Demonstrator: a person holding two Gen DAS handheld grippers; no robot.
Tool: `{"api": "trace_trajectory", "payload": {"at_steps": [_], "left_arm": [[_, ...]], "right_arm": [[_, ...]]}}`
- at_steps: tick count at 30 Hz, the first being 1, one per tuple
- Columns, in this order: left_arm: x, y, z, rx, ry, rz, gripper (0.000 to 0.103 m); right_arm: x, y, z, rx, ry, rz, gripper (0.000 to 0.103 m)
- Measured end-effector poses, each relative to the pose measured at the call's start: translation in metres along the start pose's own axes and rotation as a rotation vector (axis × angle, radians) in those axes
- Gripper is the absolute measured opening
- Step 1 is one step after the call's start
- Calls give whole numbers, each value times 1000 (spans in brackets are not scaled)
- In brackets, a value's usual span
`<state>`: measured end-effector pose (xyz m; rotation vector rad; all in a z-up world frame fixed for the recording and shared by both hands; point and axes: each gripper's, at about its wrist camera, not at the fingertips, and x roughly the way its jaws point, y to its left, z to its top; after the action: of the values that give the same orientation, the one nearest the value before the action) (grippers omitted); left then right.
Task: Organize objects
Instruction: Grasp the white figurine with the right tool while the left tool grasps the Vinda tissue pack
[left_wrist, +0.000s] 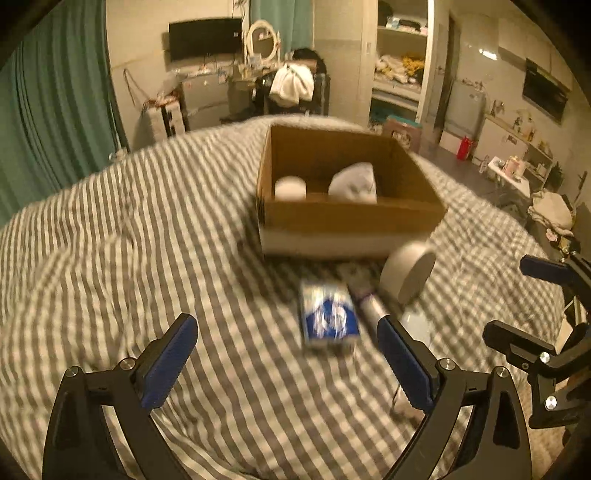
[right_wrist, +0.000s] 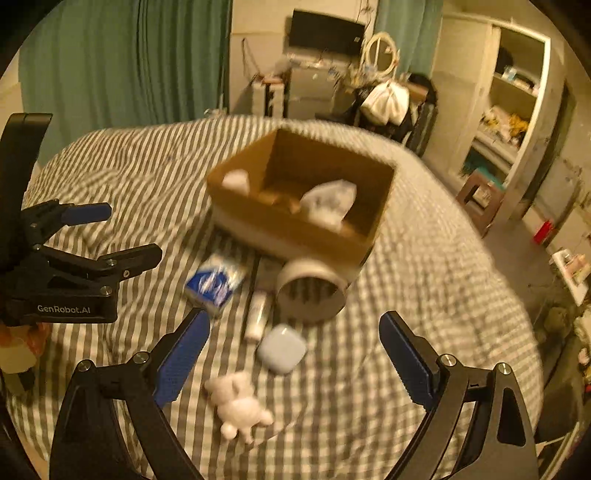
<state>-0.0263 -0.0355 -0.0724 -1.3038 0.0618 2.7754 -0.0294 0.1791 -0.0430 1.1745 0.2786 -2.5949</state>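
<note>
Your left gripper (left_wrist: 286, 360) stands wide open with nothing between its jaws, and so does your right gripper (right_wrist: 295, 356); both point down at the striped bed (left_wrist: 110, 258). Just ahead of the left one lies the blue packet (left_wrist: 327, 319), its long axis running away from you toward the cardboard box (left_wrist: 351, 218), so that hand looks the nearer for it. Between the right one's open jaws sit the pale rounded case (right_wrist: 282, 349) and, closer to you, the small white figurine (right_wrist: 240, 406). Beyond them a slim tube (right_wrist: 258, 310) points boxward, beside a tape roll (right_wrist: 314, 291) touching the box. The packet's print is too blurred to read; only "GenRobot.AI" on the left gripper's body is legible
</note>
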Motion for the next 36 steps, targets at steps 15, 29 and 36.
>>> {"api": "trace_trajectory", "payload": {"at_steps": [15,29,36], "left_arm": [[42,11,-37,-76,100,28,100],[69,-22,-19,-29,111,-17,100],[108,-37,-6,-38,97,-9,99]], "right_arm": [[86,28,-68,-28,248,233,88],[57,-11,-37,-3,64,120,52],[64,-46,-40,77,56,74,52]]}}
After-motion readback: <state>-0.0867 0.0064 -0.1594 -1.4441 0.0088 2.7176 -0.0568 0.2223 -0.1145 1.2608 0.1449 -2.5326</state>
